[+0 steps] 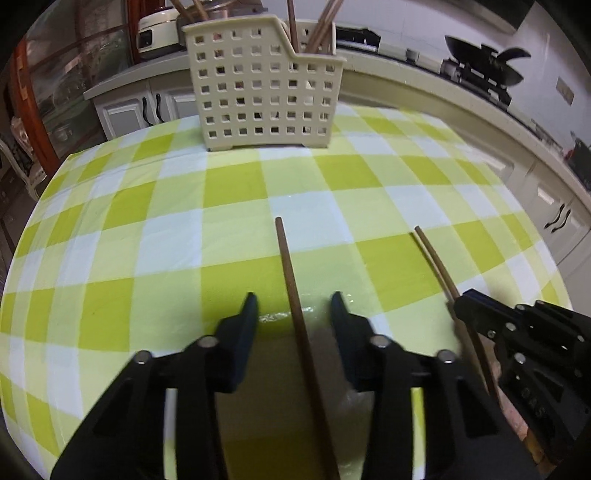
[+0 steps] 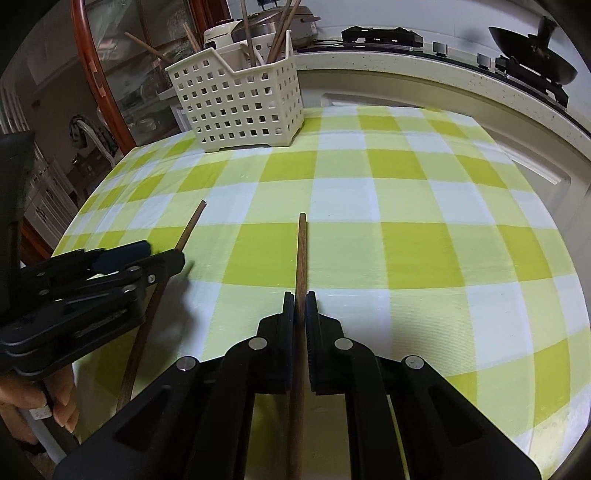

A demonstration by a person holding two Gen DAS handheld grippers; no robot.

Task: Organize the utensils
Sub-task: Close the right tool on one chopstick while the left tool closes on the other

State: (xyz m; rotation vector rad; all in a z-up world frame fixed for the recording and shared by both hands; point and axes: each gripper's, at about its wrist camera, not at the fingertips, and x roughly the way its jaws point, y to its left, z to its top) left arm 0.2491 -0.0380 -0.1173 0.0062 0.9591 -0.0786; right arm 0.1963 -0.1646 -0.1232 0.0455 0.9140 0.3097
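Note:
A cream perforated utensil basket (image 1: 264, 85) stands at the far edge of the checked table and holds several brown chopsticks; it also shows in the right wrist view (image 2: 240, 103). My left gripper (image 1: 294, 306) is open, its jaws either side of a brown chopstick (image 1: 291, 280) that lies on the cloth. My right gripper (image 2: 300, 301) is shut on a second brown chopstick (image 2: 301, 251), which points toward the far side. In the left wrist view the right gripper (image 1: 476, 314) sits at the right with its chopstick (image 1: 436, 258). In the right wrist view the left gripper (image 2: 140, 258) sits at the left over its chopstick (image 2: 190, 229).
The table wears a green and white checked cloth (image 1: 147, 229). A kitchen counter (image 2: 406, 62) curves behind it with a black wok on a stove (image 2: 535, 66) and a rice cooker (image 1: 159, 29). A glass-front cabinet (image 2: 122, 55) stands at the left.

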